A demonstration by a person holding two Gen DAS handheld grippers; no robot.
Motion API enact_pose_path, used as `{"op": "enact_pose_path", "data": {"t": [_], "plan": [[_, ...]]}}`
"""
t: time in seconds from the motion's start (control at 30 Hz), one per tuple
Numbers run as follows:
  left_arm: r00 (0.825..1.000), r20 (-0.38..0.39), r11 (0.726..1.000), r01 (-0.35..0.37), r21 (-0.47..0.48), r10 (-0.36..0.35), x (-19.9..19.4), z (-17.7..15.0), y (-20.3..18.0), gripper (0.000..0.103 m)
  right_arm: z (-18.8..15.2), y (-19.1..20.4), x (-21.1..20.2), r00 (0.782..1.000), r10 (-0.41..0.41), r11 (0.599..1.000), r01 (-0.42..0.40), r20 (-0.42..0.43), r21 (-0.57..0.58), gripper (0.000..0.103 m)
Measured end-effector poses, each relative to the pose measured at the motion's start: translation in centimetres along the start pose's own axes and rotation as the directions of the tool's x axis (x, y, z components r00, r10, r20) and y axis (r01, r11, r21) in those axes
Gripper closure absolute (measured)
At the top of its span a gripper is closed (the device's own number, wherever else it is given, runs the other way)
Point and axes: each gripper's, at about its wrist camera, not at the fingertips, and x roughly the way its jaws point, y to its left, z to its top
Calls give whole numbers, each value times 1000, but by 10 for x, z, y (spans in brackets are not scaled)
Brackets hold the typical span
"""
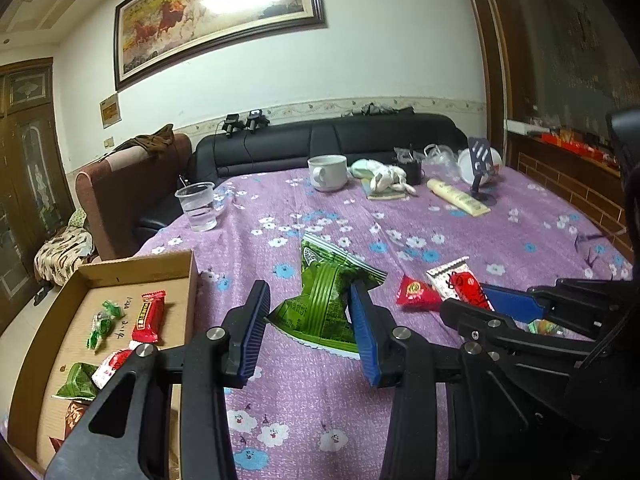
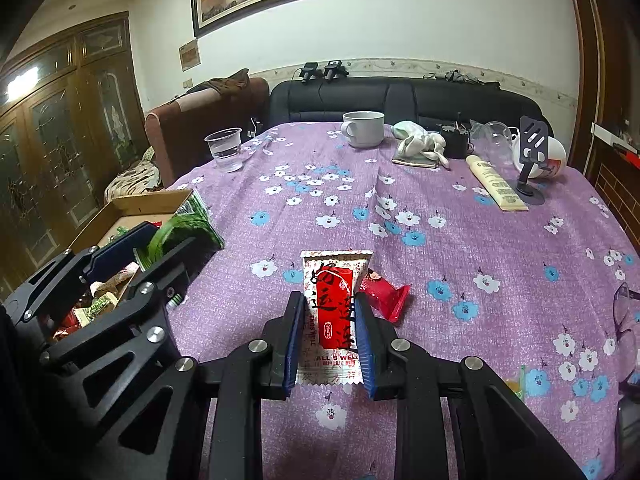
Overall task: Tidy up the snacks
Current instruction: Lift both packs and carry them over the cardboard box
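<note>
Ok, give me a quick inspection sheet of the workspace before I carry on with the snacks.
Surface: table under a purple flowered cloth, wrinkled near the middle.
Job's things: green packet between the left tongs; red-and-white packet between the right tongs; small red packet beside it; cardboard box at the left edge already holding several snacks.
Clutter: plastic cup of water, white mug, tube, phone stand, pale cloth bundle.
Grippers: both sets of tongs closed against their packets; the fingers press the wrapper.
Cables: a thin one down the black sofa back.
Surroundings: horse painting, wooden cabinet.
</note>
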Motion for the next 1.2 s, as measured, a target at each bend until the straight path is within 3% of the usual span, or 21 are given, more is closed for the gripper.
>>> {"op": "enact_pose_path", "data": {"t": [0.3,0.57,0.73,0.93,1.13,1.2], "plan": [[1000,25,996,-2,-86,4,-24,6,31,64,6,-2,-9,999,16,1000,-17,42,23,78],[999,14,984,-43,-174,46,-52,-2,94,64,13,13,-23,997,71,997,-72,44,36,78],[990,-15,960,-137,-244,138,-63,-23,144,64,14,43,-28,989,147,989,-147,12,20,78],[968,-85,917,-251,-311,236,-60,-51,191,64,14,91,-26,971,236,972,-236,-22,-5,78],[961,-165,903,-265,-339,220,-45,-70,209,64,8,143,-15,946,316,948,-318,-76,-21,78],[968,-176,900,-233,-368,179,-41,-72,214,64,5,160,-10,935,342,938,-346,-98,-22,78]]}}
